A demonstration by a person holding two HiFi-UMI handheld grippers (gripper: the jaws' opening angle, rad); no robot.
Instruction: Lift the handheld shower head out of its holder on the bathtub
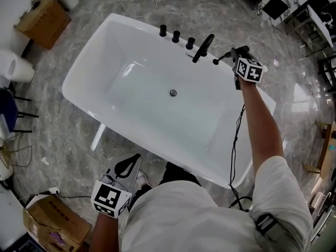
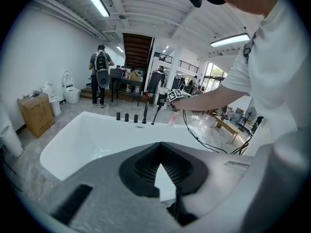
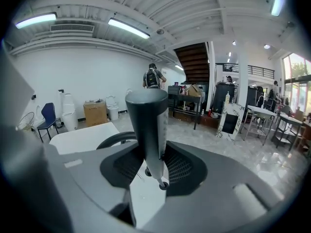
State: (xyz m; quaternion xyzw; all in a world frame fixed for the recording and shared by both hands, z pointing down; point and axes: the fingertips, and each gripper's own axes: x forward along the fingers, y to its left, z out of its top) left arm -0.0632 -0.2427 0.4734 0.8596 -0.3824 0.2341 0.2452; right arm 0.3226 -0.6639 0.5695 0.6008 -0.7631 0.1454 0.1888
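Note:
The black stick-shaped shower head stands upright between the pads of my right gripper, which is shut on it. Its lower end shows just below the pads. In the head view this right gripper hovers over the far right rim of the white bathtub, just right of a small black holder and the spout. My left gripper hangs outside the tub's near rim, shut with nothing in it. From the left gripper view its pads meet at the tips, aimed across the tub.
Three black knobs line the far rim left of the spout. A black cable trails down from my right arm over the tub's right end. Cardboard boxes and toilets stand on the marble floor; a person is far back.

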